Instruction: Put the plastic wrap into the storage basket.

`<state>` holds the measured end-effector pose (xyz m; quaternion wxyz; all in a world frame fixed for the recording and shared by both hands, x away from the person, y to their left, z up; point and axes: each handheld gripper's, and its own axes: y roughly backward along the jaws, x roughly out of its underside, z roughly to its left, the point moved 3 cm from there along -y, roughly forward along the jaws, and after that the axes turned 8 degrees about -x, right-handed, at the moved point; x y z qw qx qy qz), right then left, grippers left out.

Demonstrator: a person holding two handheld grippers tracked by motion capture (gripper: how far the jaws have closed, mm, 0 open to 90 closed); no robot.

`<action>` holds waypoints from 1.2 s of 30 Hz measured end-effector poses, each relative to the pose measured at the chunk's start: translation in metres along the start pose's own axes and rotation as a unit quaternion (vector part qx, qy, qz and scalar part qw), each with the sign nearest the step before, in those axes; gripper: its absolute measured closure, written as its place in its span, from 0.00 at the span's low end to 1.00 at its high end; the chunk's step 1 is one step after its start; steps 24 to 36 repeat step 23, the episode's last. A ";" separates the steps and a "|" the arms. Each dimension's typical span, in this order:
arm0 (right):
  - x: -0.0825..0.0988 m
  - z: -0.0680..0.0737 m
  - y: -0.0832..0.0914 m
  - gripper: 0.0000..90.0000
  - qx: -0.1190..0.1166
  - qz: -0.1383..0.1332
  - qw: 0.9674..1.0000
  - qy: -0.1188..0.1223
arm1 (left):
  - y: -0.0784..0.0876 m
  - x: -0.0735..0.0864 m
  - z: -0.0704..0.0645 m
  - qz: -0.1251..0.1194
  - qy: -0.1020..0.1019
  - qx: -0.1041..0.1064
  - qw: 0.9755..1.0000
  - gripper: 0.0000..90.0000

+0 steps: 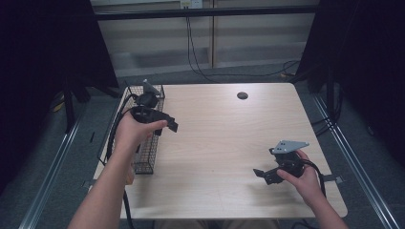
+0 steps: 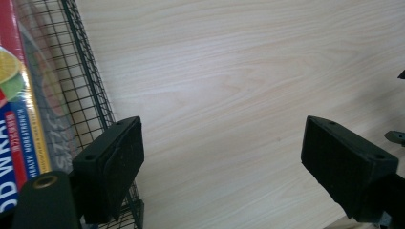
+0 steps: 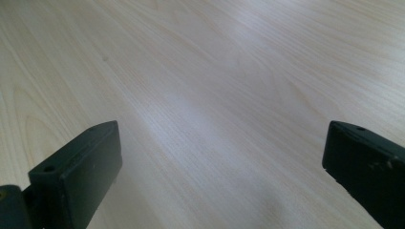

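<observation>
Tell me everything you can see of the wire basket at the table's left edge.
The wire basket is a long, narrow, open-topped cage of thin dark wire in a square grid. It lies along the left edge of the table. A boxed roll of food wrap, red and blue with printed lettering, lies inside it. The left gripper hovers beside it, fingers apart and empty.

The right tool (image 3: 222,167) gapes wide above bare wooden table (image 3: 215,71).

Dim surroundings, soft overhead glare, slight blur
</observation>
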<state>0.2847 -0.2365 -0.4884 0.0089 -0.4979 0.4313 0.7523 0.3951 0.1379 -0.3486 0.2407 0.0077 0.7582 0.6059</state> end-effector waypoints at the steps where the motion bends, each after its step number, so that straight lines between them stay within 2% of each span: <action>1: 0.000 0.000 0.000 0.00 -0.001 0.000 1.000 0.000 | -0.001 0.000 -0.002 0.001 -0.005 0.003 1.000 0.16; 7: 0.000 0.000 0.000 0.00 0.003 0.000 1.000 0.000 | -0.005 0.001 -0.014 -0.003 -0.029 0.004 1.000 0.16; 13: 0.000 0.000 0.000 0.00 0.001 0.001 1.000 0.000 | -0.016 0.005 -0.028 -0.006 -0.050 0.020 0.999 0.15; 17: 0.000 -0.001 0.000 0.00 0.001 0.001 1.000 0.002 | -0.022 0.007 -0.034 -0.006 -0.060 0.021 0.998 0.14; 20: 0.000 0.000 0.000 0.00 0.002 0.002 1.000 -0.004 | -0.026 0.010 -0.040 -0.012 -0.064 0.030 0.997 0.14; 23: 0.001 -0.001 0.000 0.00 0.004 0.002 1.000 -0.001 | -0.031 0.013 -0.047 -0.020 -0.077 0.035 0.996 0.12; 36: 0.001 -0.001 0.000 0.00 0.004 0.002 1.000 -0.001 | -0.031 0.013 -0.047 -0.020 -0.077 0.035 0.996 0.12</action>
